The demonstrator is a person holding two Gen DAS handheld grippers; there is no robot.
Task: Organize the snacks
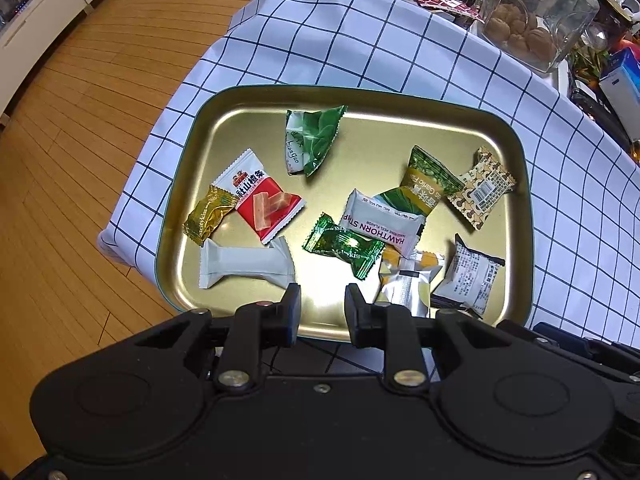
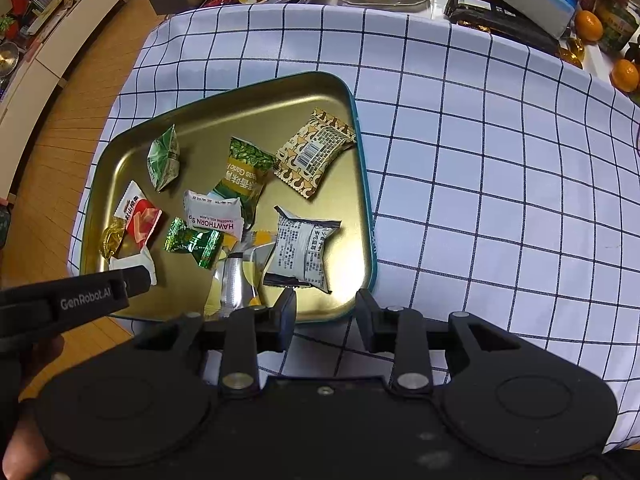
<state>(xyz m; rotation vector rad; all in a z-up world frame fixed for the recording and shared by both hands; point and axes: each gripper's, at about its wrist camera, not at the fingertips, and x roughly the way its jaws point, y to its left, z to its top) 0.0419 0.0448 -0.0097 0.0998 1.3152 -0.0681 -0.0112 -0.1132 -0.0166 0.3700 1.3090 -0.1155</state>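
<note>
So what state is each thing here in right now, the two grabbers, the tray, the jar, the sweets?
Left gripper: open, empty, above the tray's near edge.
Right gripper: open, empty, at the tray's near right corner.
Tray: flat on the checked cloth, holding scattered snacks.
Red packet: sealed, overlapping the gold candy.
Hawthorn packet: sealed, partly under the green-and-yellow packet.
Glass jar: upright, partly filled with walnuts.

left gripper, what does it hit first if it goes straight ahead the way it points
Probably the bare tray floor just past its near rim; the left gripper is open and empty. Further along that line lies the green foil candy, though depth is unclear.
</note>
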